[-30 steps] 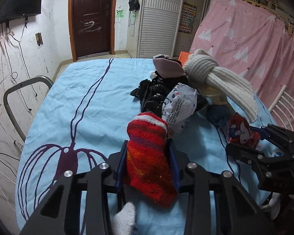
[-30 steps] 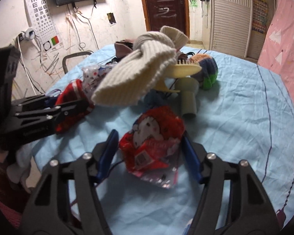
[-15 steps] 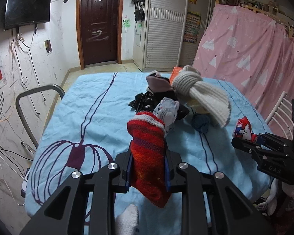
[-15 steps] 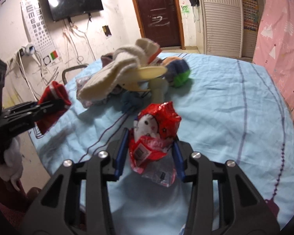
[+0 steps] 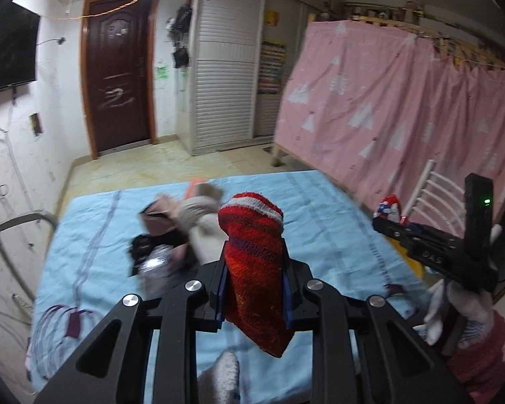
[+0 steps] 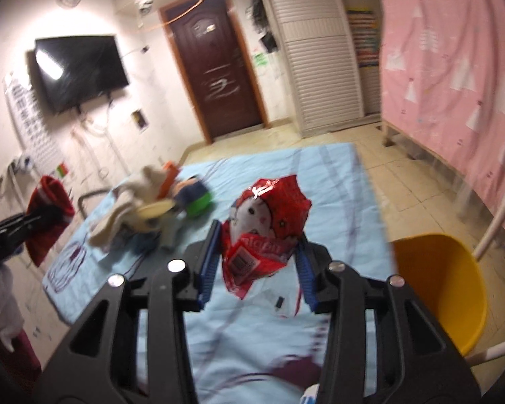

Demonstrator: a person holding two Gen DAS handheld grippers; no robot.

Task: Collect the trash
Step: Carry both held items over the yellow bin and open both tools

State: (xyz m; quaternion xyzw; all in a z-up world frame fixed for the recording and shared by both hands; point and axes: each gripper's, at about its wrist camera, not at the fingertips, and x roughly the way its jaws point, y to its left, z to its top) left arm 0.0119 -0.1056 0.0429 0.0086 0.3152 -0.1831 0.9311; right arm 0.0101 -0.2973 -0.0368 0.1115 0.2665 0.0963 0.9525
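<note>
My left gripper (image 5: 254, 289) is shut on a red striped knitted sock (image 5: 252, 259) and holds it high above the blue-covered table (image 5: 320, 208). My right gripper (image 6: 257, 262) is shut on a red crinkly snack wrapper (image 6: 266, 222) with a white cartoon face, also lifted above the table (image 6: 333, 181). The right gripper with the wrapper (image 5: 389, 207) shows at the right of the left wrist view. The left gripper with the sock (image 6: 48, 208) shows at the far left of the right wrist view.
A pile of clothes and trash lies on the table: a cream knit scarf (image 6: 131, 202), a blue and green ball (image 6: 195, 198), a black bag (image 5: 148, 249). A yellow bin (image 6: 444, 289) stands by the table's right side. A white chair (image 5: 437, 198) and a pink curtain (image 5: 404, 107) are to the right.
Both grippers have risen well above the table with the sock and the wrapper still held. The pile now looks smaller and farther below. The yellow bin has come into the right wrist view.
</note>
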